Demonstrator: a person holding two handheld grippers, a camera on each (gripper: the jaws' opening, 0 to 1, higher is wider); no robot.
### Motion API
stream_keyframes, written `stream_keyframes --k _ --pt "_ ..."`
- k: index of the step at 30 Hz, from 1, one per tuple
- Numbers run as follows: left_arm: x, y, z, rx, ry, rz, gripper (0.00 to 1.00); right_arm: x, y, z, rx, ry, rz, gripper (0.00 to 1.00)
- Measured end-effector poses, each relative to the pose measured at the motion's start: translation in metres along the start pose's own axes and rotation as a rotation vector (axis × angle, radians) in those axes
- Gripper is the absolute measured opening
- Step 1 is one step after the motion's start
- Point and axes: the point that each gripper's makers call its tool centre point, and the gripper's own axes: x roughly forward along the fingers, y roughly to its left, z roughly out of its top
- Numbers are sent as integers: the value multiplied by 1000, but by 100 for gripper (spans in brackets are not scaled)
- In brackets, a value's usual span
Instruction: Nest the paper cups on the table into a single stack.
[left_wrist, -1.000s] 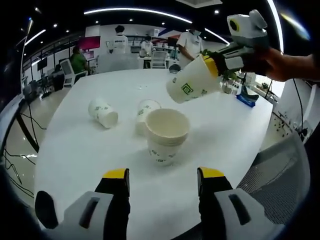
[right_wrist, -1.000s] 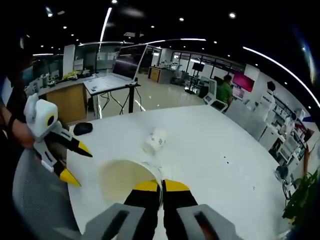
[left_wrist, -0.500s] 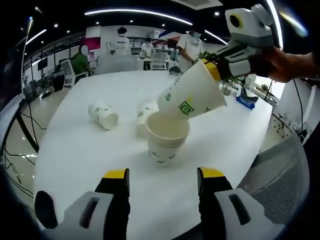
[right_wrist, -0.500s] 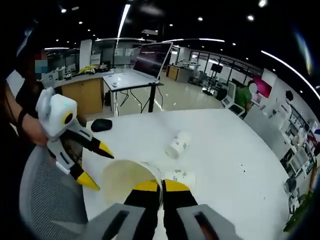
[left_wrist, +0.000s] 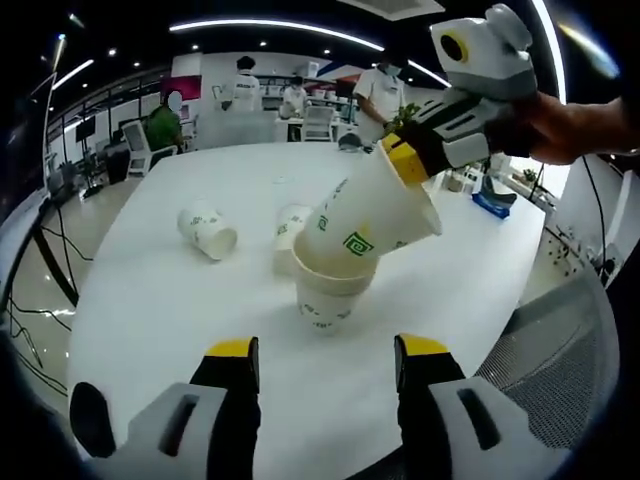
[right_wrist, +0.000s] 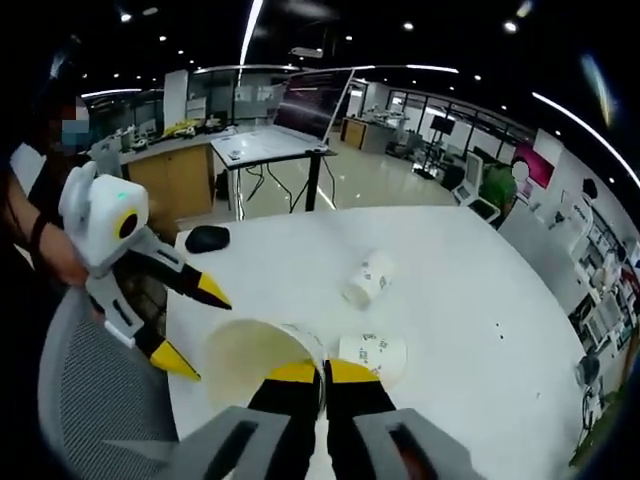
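In the left gripper view an upright stack of paper cups (left_wrist: 328, 290) stands mid-table. A tilted cup (left_wrist: 365, 220) has its base entering the stack's mouth, and my right gripper (left_wrist: 402, 158) is shut on its rim. Two loose cups lie on their sides, one at the left (left_wrist: 208, 229) and one behind the stack (left_wrist: 292, 222). My left gripper (left_wrist: 325, 355) stands open at the near edge, holding nothing. In the right gripper view my right gripper (right_wrist: 322, 372) pinches the rim of the held cup (right_wrist: 256, 350); the lying cups (right_wrist: 372, 277) (right_wrist: 372, 354) show beyond, and the left gripper (right_wrist: 188, 325) is open at the left.
The round white table (left_wrist: 170, 320) has a mesh chair (left_wrist: 555, 350) at its right edge. People stand by desks in the background (left_wrist: 380, 90). A black mouse (right_wrist: 207, 239) lies near the table's edge. A blue object (left_wrist: 495, 200) rests at the far right.
My right gripper has lowered the tilted cup so its base now enters the stack's mouth. The left gripper and the lying cups have stayed put.
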Motion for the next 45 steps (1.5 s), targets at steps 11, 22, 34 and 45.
stream_keyframes --k 11,22,34,45 --pt "1 0 -1 1 4 2 54 18 0 -4 29 45 14 0" --pt "0 -2 -1 6 10 -4 53 29 -1 -4 76 80 10 0" --pt "2 0 -3 3 7 -4 53 41 1 -7 95 106 13 1" --pt "1 0 -1 2 2 -5 53 47 -2 -10 99 116 11 3"
